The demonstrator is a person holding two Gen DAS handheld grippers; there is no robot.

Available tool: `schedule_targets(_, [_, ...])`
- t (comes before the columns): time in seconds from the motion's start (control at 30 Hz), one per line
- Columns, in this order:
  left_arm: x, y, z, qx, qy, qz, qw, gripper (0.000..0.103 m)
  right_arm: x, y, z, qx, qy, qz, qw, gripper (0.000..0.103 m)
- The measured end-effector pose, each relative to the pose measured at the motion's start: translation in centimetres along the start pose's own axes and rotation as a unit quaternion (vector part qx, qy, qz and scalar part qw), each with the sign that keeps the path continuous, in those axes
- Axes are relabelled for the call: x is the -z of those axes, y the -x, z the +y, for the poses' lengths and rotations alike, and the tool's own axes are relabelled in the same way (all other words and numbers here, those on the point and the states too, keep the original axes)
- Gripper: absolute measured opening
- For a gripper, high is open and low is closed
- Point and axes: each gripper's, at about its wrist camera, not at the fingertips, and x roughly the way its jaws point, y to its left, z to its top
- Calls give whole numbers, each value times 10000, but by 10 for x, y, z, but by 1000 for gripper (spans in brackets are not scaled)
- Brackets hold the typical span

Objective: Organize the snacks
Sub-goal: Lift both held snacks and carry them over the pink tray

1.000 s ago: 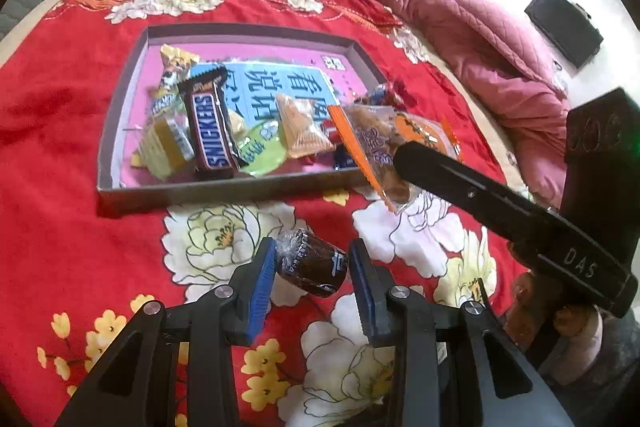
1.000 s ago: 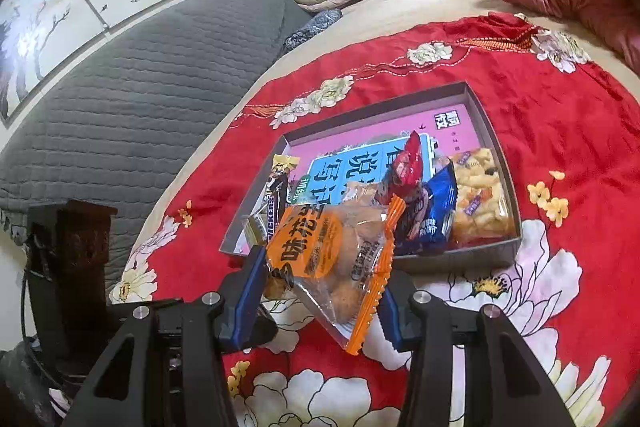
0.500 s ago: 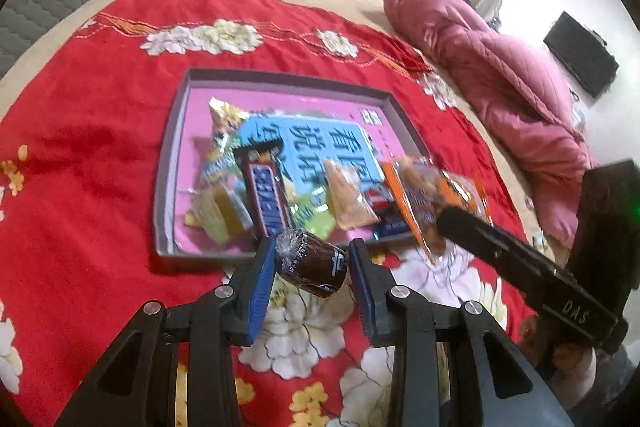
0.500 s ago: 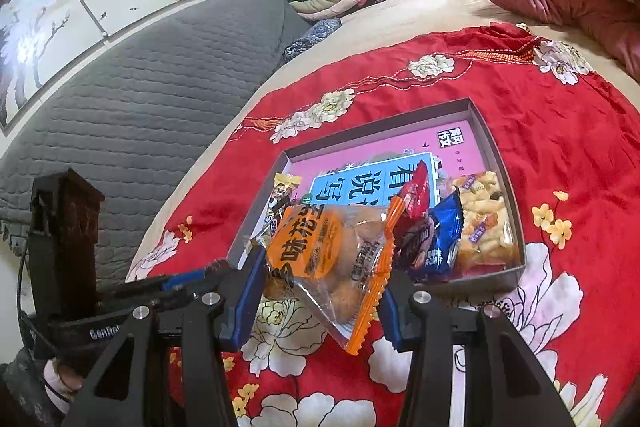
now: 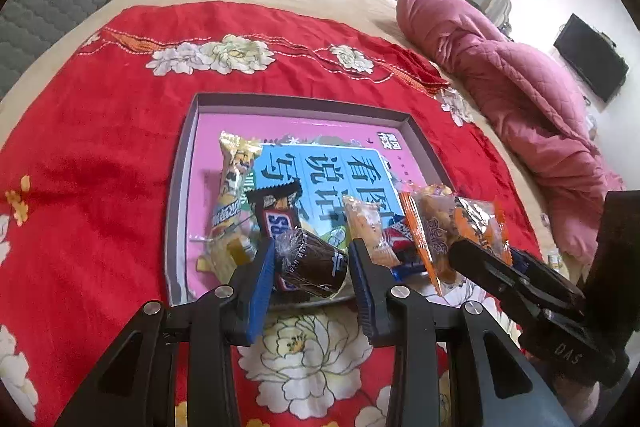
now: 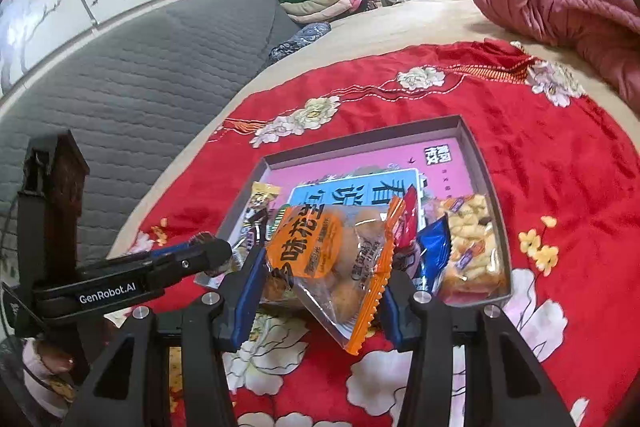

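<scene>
The left claw (image 5: 312,263) is narrowed, pads clamped on a dark brown wrapped cake (image 5: 310,263), held above the near rim of the grey tray (image 5: 176,195). The right claw (image 6: 324,267), somewhat wider, grips an orange-and-clear snack bag (image 6: 328,259) over that same edge. Beyond, other snacks lie in the tray on the red floral cloth (image 5: 100,131).

"GenRobot.AI" is printed in white on the left gripper (image 6: 200,259). "DAS" is embossed on the right gripper (image 5: 480,259). Large Chinese characters are printed on the blue sheet (image 5: 336,179) in the box (image 5: 420,135) and on the orange packet (image 6: 320,259).
</scene>
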Motion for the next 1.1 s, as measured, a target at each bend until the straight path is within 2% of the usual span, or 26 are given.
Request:
schedule_targets(0.53, [-7, -22, -3, -26, -19, 128, 9999, 38, 0, -14, -1, 313, 185, 95, 9993, 50])
schedule_targets(0.93, [-11, -37, -4, -75, 2, 207, 9998, 38, 6, -35, 23, 930, 1148, 222, 9888, 51])
schedule_targets(1.1, [-13, -41, -4, -71, 18, 236, 9997, 38, 6, -43, 20, 1067, 1163, 312, 9870, 53])
